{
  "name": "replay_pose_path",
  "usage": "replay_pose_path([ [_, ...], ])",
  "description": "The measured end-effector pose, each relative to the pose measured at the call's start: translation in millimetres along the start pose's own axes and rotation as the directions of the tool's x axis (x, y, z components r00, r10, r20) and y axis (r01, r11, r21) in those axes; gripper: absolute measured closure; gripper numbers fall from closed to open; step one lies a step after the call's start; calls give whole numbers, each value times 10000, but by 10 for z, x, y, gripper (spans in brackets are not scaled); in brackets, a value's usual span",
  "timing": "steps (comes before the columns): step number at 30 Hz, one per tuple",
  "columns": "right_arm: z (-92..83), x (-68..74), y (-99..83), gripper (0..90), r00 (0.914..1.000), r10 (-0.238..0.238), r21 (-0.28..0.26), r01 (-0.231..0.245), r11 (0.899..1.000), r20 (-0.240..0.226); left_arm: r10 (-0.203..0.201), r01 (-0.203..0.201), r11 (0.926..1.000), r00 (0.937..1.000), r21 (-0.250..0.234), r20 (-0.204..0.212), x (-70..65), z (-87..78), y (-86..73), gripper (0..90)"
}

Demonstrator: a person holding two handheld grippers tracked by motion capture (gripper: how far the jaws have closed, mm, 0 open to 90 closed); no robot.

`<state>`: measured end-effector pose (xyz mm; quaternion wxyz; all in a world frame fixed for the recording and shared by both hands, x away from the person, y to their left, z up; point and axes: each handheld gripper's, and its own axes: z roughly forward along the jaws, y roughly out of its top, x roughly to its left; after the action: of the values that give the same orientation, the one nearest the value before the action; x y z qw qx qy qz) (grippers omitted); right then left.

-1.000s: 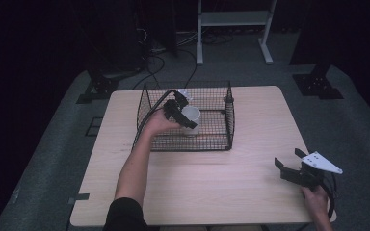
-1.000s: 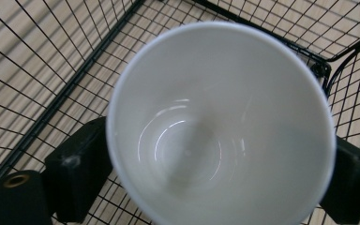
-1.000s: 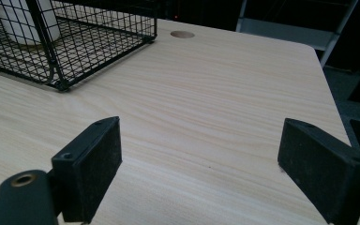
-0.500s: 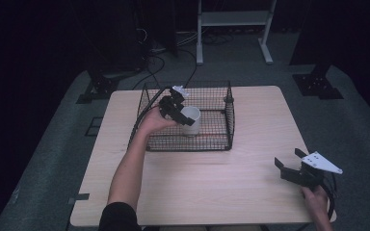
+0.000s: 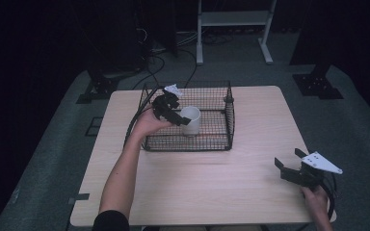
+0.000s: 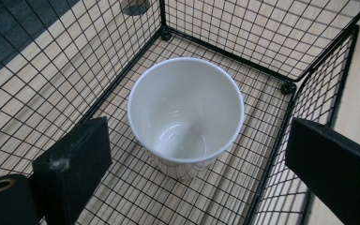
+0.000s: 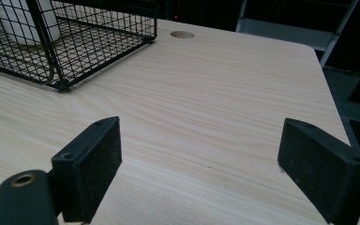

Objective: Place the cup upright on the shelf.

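Left gripper [image 5: 180, 120] released, jaws just been opening, nothing clamped; poised over the left half of the wire basket [image 5: 231, 126]. Right gripper [image 5: 289, 164] spread wide, empty, low at the near right of the pale wooden table [image 5: 250, 192]. Beyond: grey floor, dark room, white stand legs. White cup [image 6: 185, 112] upright inside the basket, just past the left jaws, untouched.

Basket [image 5: 221, 142] walls block side entry to cup [image 5: 191, 119] (open top only). Table [image 5: 231, 183] in front lies bare w/ free room.
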<state>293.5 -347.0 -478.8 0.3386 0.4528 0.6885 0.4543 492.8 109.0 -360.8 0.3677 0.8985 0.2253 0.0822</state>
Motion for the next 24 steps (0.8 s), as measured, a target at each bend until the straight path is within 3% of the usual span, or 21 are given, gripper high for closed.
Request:
replay_pose_path([
  [15, 1, 0, 1, 131, 10000, -3, 14, 3, 10000, 5, 333, -343, 9990, 9989, -296, -337, -173, -240, -54, 68],
  [24, 3, -2, 1, 131, 10000, 8, 28, -8, 10000, 9, 165, -187, 9983, 9990, -546, -404, -232, -347, -168, 68],
])
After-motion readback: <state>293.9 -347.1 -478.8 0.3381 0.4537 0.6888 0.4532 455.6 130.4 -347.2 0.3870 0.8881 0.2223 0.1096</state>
